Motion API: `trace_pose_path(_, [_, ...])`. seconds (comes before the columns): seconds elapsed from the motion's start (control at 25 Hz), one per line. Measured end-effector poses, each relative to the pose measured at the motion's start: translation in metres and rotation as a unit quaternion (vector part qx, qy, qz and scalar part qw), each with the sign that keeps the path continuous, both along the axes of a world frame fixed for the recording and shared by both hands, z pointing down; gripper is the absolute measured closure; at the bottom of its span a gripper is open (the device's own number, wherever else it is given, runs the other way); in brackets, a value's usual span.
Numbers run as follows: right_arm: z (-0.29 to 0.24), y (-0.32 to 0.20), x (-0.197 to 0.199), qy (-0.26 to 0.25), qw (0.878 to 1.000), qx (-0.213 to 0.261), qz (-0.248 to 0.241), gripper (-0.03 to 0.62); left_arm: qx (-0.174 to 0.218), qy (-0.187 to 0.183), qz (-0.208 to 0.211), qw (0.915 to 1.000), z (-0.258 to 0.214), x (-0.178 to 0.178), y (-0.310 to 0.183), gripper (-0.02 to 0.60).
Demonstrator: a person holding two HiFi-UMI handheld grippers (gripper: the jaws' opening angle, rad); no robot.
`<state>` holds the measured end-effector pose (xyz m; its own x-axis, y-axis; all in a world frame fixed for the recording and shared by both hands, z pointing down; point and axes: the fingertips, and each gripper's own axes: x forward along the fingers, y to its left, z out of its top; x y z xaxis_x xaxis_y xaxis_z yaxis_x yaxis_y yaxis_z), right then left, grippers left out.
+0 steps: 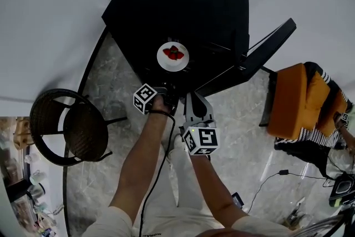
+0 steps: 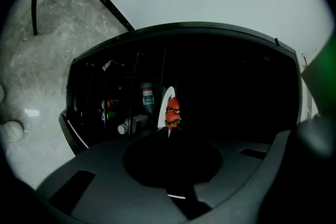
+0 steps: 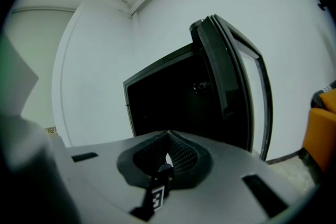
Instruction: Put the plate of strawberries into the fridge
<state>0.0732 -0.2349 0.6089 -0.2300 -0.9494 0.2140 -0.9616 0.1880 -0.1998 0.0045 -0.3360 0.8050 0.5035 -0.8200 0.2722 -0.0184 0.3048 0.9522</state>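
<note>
A white plate [image 1: 172, 56] with red strawberries [image 1: 173, 53] lies inside the open black fridge [image 1: 183, 3], seemingly on a shelf. In the left gripper view the plate [image 2: 164, 105] shows edge-on with the strawberries [image 2: 172, 111] on it, level with a shelf line. My left gripper [image 1: 168, 86] hangs just in front of the plate. Its jaws [image 2: 169, 132] look drawn together with nothing between them, though it is dark there. My right gripper [image 1: 191, 104] is beside it, lower right, shut and empty [image 3: 168, 139], facing the fridge door [image 3: 231, 76].
The fridge door [image 1: 260, 50] stands open to the right. Bottles [image 2: 147, 96] stand on the racks below the plate. A dark wicker chair [image 1: 69, 127] is on the left. An orange cushioned seat [image 1: 297, 100] and a floor cable [image 1: 277, 174] are on the right.
</note>
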Motion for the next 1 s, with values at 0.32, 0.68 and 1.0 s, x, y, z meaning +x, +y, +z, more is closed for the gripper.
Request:
trace_pose_path(0.32, [-0.005, 0.006, 0.008, 0.005, 1.000, -0.006, 0.007, 0.582, 0.033, 0.016, -0.005, 0.9993, -0.051, -0.008, 0.021, 0.581])
trace_pose_path(0.68, [-0.023, 0.010, 0.007, 0.009, 1.000, -0.013, 0.004, 0.582, 0.052, 0.023, -0.002, 0.9984, -0.104, -0.008, 0.041, 0.583])
trace_pose_path(1.0, [-0.058, 0.015, -0.002, 0.016, 1.000, -0.009, -0.014, 0.582, 0.061, 0.042, -0.017, 0.9971, -0.155, -0.019, 0.064, 0.583])
